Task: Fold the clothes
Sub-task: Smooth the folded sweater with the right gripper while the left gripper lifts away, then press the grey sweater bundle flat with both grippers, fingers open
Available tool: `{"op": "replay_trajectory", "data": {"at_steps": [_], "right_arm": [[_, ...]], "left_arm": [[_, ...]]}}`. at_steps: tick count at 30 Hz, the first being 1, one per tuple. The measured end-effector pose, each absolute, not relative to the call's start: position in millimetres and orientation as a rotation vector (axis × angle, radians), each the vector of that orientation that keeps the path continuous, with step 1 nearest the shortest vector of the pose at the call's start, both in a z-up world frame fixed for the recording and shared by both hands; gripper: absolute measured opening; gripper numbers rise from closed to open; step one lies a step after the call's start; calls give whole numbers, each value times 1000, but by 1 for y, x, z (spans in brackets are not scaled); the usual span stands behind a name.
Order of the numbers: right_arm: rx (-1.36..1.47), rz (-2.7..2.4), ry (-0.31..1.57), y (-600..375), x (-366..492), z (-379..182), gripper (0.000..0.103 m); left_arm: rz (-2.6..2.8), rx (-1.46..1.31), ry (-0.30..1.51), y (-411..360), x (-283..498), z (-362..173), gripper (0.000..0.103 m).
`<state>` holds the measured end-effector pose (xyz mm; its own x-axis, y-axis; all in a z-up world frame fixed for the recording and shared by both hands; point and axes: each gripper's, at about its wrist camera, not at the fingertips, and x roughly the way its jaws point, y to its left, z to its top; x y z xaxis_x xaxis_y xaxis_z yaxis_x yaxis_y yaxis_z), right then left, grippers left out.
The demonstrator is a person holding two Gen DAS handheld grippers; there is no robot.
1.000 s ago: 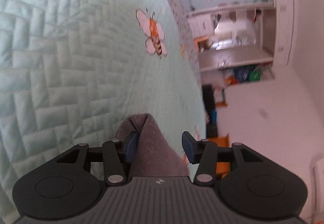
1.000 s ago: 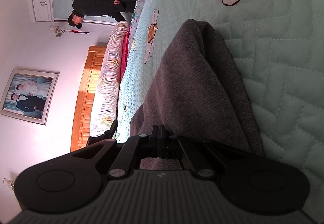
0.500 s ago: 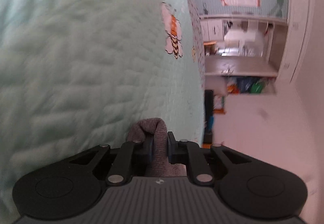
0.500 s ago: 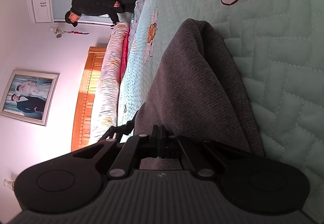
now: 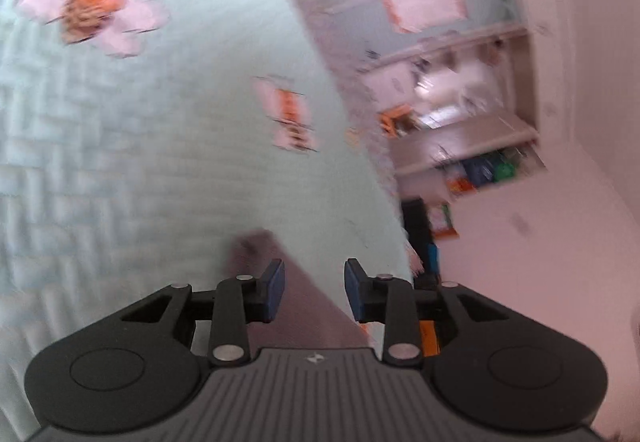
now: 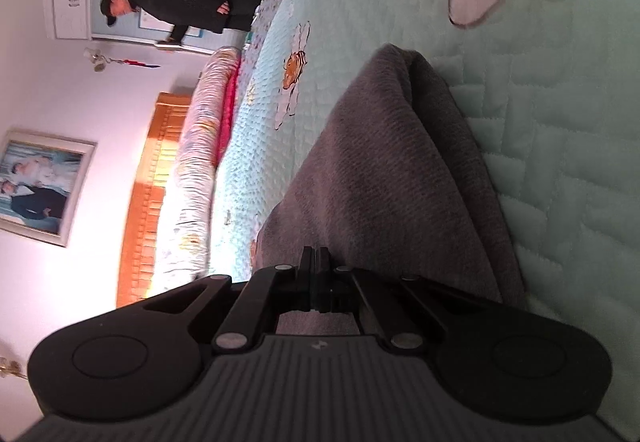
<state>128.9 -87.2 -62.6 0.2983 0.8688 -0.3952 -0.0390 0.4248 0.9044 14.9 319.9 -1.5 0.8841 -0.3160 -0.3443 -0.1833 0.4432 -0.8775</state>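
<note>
Left wrist view is motion-blurred throughout; right wrist view sharp, evenly lit, both bowed by fisheye at edges

left view: motion-blurred throughout
shelf (image 5: 460,146) contents: unreadable
grey cloth (image 6: 392,178) near end: hidden behind right gripper (image 6: 319,282)

Bee-patterned quilt (image 6: 560,162), framed photo (image 6: 38,186), standing person (image 6: 184,4).

A bed covered by a pale mint quilted bedspread (image 6: 560,146) with bee appliqués carries a dark grey ribbed knit garment (image 6: 392,170) lying directly on it.
</note>
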Motion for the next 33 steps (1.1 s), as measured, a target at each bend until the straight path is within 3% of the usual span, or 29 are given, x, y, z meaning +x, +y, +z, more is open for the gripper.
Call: {"op": "replay_trajectory", "data": {"at_steps": [1, 2, 10, 12, 13, 14, 16, 21, 26, 28, 29, 31, 33], "right_arm": [[910, 734, 1083, -86, 125, -53, 2], [875, 727, 1066, -85, 121, -44, 7], [818, 698, 987, -88, 96, -10, 7], [795, 672, 991, -90, 94, -15, 10], [772, 629, 1015, -92, 96, -23, 13], [767, 604, 1044, -94, 98, -36, 3], [760, 580, 1069, -95, 101, -49, 0], [739, 585, 1033, -93, 99, -44, 0], [744, 596, 995, -92, 97, -37, 7], [747, 615, 988, -88, 94, -32, 9], [750, 623, 986, -88, 91, -31, 14], [756, 639, 982, -88, 85, -31, 19], [742, 629, 990, -87, 83, -34, 20]], "left_arm": [[-94, -1082, 510, 311, 18, 5, 38], [-101, -1042, 514, 301, 20, 12, 38], [16, -990, 608, 261, 78, -15, 38], [54, -987, 633, 258, 84, -30, 29], [80, -1015, 631, 260, 82, -38, 15], [94, -1052, 622, 263, 77, -45, 10], [96, -1060, 627, 267, 72, -48, 5], [97, -958, 668, 264, 70, -23, 8], [-10, -1030, 561, 255, 58, 1, 34], [-45, -1057, 589, 250, 68, -2, 43], [-60, -1070, 610, 248, 73, -5, 45], [-32, -1045, 698, 238, 80, -23, 45], [-7, -952, 707, 227, 76, -36, 30]]}}
